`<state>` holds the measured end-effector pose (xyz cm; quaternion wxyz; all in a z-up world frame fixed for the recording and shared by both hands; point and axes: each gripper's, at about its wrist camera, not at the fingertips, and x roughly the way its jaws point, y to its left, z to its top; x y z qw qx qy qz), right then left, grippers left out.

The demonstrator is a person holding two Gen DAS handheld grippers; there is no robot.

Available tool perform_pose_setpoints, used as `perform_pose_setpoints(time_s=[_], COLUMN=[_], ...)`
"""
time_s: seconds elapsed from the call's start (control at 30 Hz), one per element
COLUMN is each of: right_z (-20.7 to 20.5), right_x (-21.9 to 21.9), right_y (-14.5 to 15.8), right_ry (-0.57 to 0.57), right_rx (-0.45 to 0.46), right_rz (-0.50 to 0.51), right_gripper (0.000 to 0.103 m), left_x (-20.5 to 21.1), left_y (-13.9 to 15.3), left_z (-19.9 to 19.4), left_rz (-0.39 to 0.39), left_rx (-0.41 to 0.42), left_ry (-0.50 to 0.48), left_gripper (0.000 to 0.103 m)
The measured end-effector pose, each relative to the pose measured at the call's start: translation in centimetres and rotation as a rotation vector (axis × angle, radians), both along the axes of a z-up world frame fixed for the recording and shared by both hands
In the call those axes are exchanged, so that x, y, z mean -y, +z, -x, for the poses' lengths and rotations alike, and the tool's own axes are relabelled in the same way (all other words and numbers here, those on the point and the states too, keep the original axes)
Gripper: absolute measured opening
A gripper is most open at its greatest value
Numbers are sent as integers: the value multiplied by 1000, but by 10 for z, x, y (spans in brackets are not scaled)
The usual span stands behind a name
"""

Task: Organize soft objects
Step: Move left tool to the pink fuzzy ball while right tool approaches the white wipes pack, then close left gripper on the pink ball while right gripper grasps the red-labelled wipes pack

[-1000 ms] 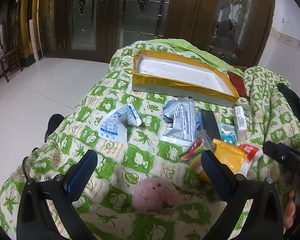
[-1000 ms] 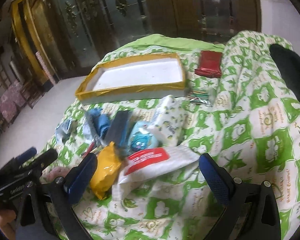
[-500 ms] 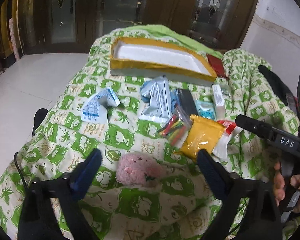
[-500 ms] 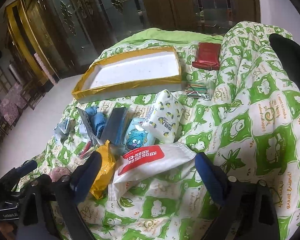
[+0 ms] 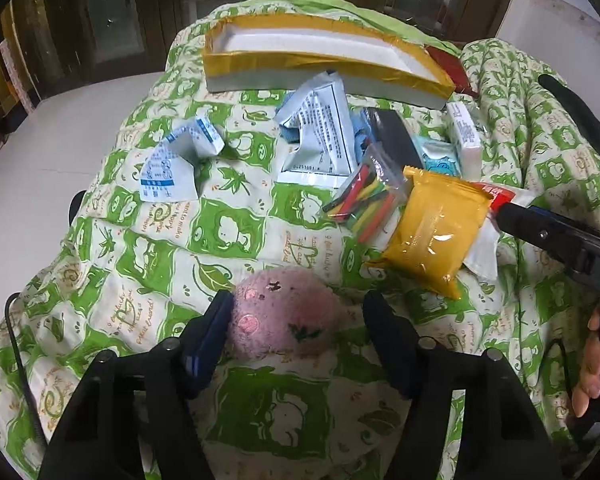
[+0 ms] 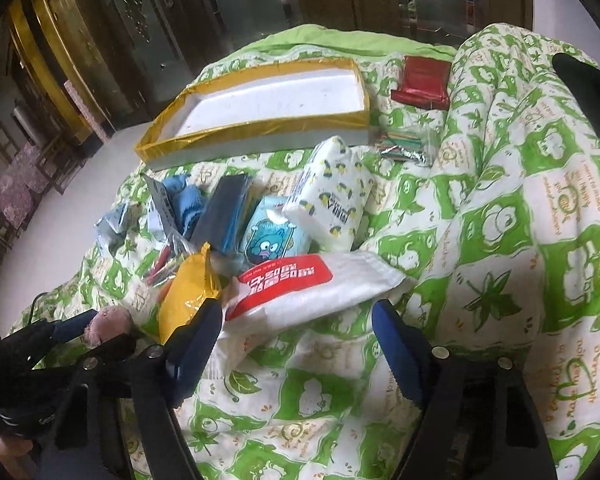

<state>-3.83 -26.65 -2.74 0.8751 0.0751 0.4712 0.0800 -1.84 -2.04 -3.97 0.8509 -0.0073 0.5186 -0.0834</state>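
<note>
A pink plush ball (image 5: pixel 288 316) lies on the green-and-white quilt (image 5: pixel 228 236) between the fingers of my left gripper (image 5: pixel 296 308). The jaws are closing: the left pad (image 5: pixel 212 332) touches the plush, while the right one stands a little off it. My right gripper (image 6: pixel 296 344) is also closing, open over the near end of a white packet with a red label (image 6: pixel 300 284). A yellow packet (image 6: pixel 188 292) sits by its left finger. The gold-rimmed white tray (image 5: pixel 300 64) lies empty at the far end.
Tissue packs (image 6: pixel 332 208), a blue cartoon pack (image 6: pixel 272 236), a dark packet (image 6: pixel 220 212), a bag of coloured sticks (image 5: pixel 364 200) and white-blue sachets (image 5: pixel 172 160) crowd the middle. A red packet (image 6: pixel 420 80) lies beside the tray. The quilt drops off to tiled floor (image 5: pixel 40 152) at left.
My left gripper has come forward and down around the plush ball, and its jaws have narrowed onto it. The right gripper's jaws have narrowed a little over the white packet.
</note>
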Motion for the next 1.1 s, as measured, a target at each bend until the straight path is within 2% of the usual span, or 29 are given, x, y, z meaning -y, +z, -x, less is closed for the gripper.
perform_pose_setpoints(time_s=[0.17, 0.23, 0.33, 0.53, 0.9, 1.1], right_z=[1, -1, -5, -6, -18, -16], right_x=[-12, -19, -29, -24, 23, 14], right_y=[3, 3, 7, 21, 6, -1], right_ry=[55, 88, 126, 123, -61, -43], right_rx=[12, 8, 17, 54, -44, -78], right_rz=[-28, -37, -27, -26, -121, -58], right_gripper=[80, 79, 73, 73, 73, 73], left_x=[2, 3, 4, 3, 4, 4], left_y=[-6, -6, -6, -5, -6, -6], left_z=[-3, -3, -3, -4, -3, -4], left_rz=[-7, -4, 3, 10, 16, 15], left_rx=[-33, -33, -30, -31, -30, -33], left_ry=[-9, -12, -13, -18, -28, -31], left_gripper=[45, 45, 45, 45, 44, 44])
